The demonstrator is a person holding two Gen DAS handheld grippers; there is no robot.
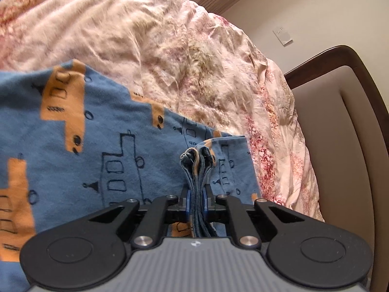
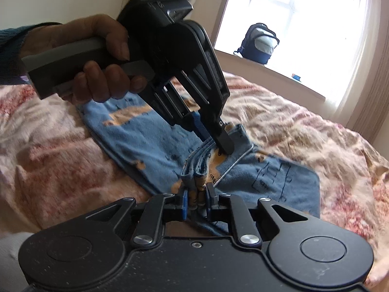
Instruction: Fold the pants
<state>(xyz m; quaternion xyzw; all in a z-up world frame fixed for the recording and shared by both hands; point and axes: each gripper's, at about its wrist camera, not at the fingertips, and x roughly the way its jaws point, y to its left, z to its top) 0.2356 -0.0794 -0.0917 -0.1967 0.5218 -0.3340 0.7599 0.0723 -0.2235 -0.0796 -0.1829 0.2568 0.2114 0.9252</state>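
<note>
Left gripper [image 1: 197,200]: jaws clenched on a bunched edge of the pants [image 1: 73,146], several blue layers pinched between the pads. Right gripper [image 2: 197,198]: likewise clamped on a stacked, folded edge of the pants, near the left one, which bites the same edge just beyond it. A hand [image 2: 97,56] holds the left gripper's handle, with a dark sleeve [image 2: 12,36] at the wrist. Pants: blue with orange patches and black line drawings, lying partly folded on the bedspread [image 1: 145,36], pink floral, rumpled. Headboard [image 1: 340,121] on the right in the left wrist view. Far right in the right wrist view, a backpack [image 2: 260,42] sits on the sill of a bright window [image 2: 304,24].
</note>
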